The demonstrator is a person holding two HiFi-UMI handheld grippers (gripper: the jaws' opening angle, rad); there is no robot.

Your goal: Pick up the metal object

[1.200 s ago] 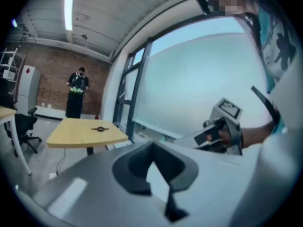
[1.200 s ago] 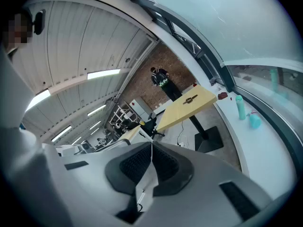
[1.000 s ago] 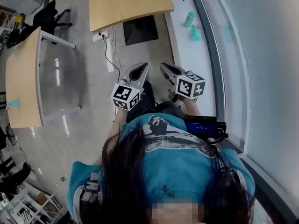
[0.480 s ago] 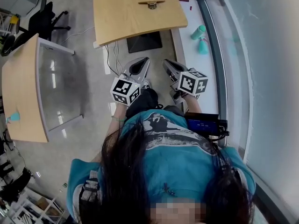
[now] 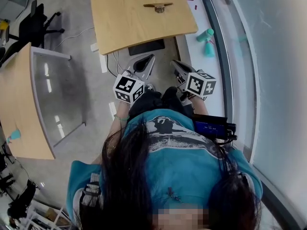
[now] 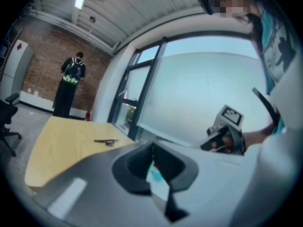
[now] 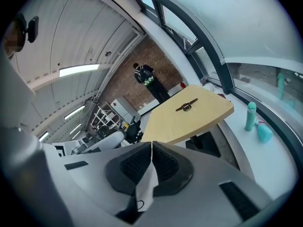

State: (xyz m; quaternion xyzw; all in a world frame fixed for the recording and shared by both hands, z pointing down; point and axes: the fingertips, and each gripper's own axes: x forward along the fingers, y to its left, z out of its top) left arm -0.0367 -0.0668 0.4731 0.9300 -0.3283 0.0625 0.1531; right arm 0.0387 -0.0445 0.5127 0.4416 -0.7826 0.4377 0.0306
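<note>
Left gripper (image 5: 147,57) and right gripper (image 5: 174,63): jaws together, empty. Open one, then reach the metal object (image 5: 157,6) at top centre.

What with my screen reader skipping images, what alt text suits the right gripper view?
The right claw, shut and empty, points toward a wooden table where a small metal object lies. A teal bottle stands by the window; a person stands beyond.

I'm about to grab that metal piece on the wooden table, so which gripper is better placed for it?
Probably left, marginally: the left gripper sits slightly nearer the metal object than the right gripper. Both are shut and must open first.
</note>
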